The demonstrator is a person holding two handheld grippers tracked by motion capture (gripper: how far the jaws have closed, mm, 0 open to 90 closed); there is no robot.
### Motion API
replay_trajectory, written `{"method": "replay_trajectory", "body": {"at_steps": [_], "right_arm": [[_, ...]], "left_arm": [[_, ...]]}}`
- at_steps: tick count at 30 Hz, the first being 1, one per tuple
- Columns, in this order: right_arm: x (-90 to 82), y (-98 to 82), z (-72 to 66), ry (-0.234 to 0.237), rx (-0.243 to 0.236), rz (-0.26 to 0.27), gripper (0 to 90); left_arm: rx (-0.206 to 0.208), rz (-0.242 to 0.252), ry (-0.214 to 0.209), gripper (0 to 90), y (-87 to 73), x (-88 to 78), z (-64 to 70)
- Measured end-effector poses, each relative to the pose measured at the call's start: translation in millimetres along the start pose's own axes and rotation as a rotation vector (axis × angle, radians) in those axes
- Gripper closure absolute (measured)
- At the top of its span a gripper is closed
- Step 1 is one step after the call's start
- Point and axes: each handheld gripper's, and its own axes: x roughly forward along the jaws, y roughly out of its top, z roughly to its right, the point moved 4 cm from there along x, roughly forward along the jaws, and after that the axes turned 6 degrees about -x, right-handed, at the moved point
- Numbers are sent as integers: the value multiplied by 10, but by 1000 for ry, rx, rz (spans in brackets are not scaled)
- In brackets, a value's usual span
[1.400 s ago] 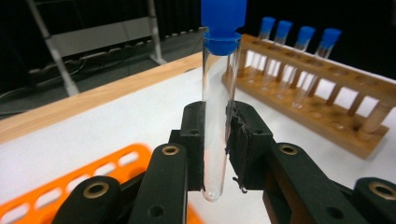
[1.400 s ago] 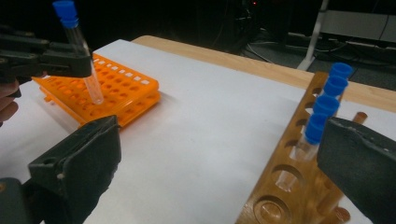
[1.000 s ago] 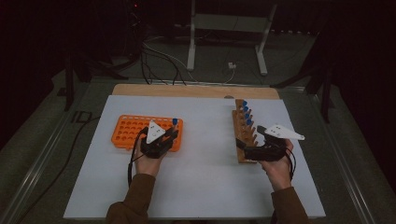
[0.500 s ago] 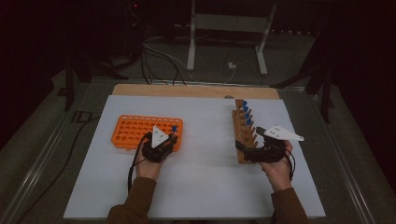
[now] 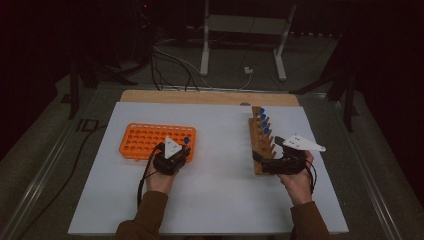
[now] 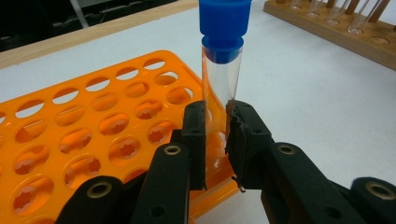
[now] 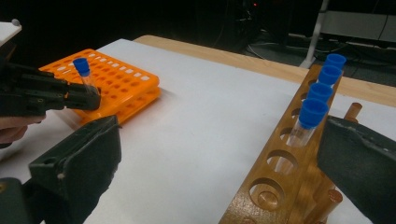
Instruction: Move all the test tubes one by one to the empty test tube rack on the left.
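A clear test tube with a blue cap [image 6: 222,70] stands upright at the near right corner of the orange rack [image 6: 93,140]. My left gripper [image 6: 217,140] is shut on the tube's lower half, and its jaws hide the tube's bottom end. From above, that cap [image 5: 186,140] shows just past the left gripper [image 5: 172,157] over the orange rack [image 5: 145,142]. My right gripper [image 7: 219,163] is open and holds nothing. It sits at the near end of the wooden rack [image 7: 280,186], whose far holes hold several blue-capped tubes [image 7: 322,93].
The wooden rack [image 5: 260,145] stands lengthwise right of centre on the white sheet [image 5: 220,190]. Its near holes are vacant. A wooden board edge [image 5: 210,97] runs along the back. Cables and a metal stand [image 5: 205,50] lie beyond the table.
My left gripper has come slightly nearer and lower with the tube, and the cap now sits closer to the orange rack's corner. The right hand has kept still.
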Motion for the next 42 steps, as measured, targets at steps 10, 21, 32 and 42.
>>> {"method": "replay_trajectory", "body": {"at_steps": [10,21,32,42], "right_arm": [[-7,2,22,-2,7,-2,1],[-14,31,61,-20,4,-20,1],[23,175,248,-43,-3,-48,158],[206,68,443,-118,17,-92,351]], "left_arm": [[-43,1,-10,644,-2,-15,-49],[-131,71,-19,295,86,-221,-136],[-168,116,1,18,109,-482,-248],[-166,128,-15,13,126,-548,-220]]}}
